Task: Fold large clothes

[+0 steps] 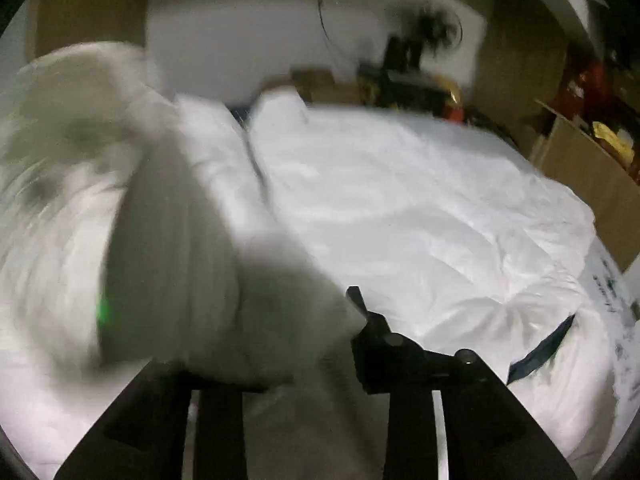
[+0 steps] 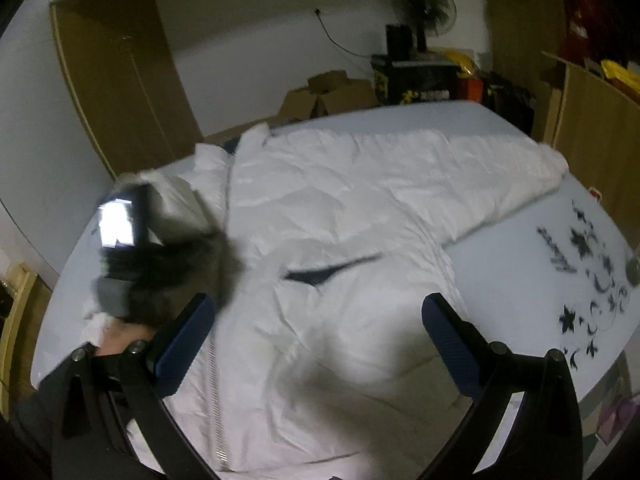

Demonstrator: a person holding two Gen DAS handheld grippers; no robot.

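Observation:
A large white padded jacket (image 2: 340,208) lies spread on the bed, zipper (image 2: 218,380) running down its left side, one sleeve (image 2: 500,172) stretched to the right. My right gripper (image 2: 320,344) is open and empty just above the jacket's lower front. My left gripper (image 1: 296,344) is shut on a fold of the jacket's left side (image 1: 180,240) and holds it lifted, blurred by motion. In the right wrist view the left gripper (image 2: 132,248) shows as a dark blur with the raised white cloth (image 2: 176,204) at the jacket's left edge.
The bed sheet (image 2: 560,264) is pale with a black flower print at the right. Cardboard boxes (image 2: 332,94), a black box with a fan (image 2: 424,4) and clutter stand behind the bed. A wooden wardrobe (image 2: 116,80) stands at the left, a cabinet (image 2: 600,120) at the right.

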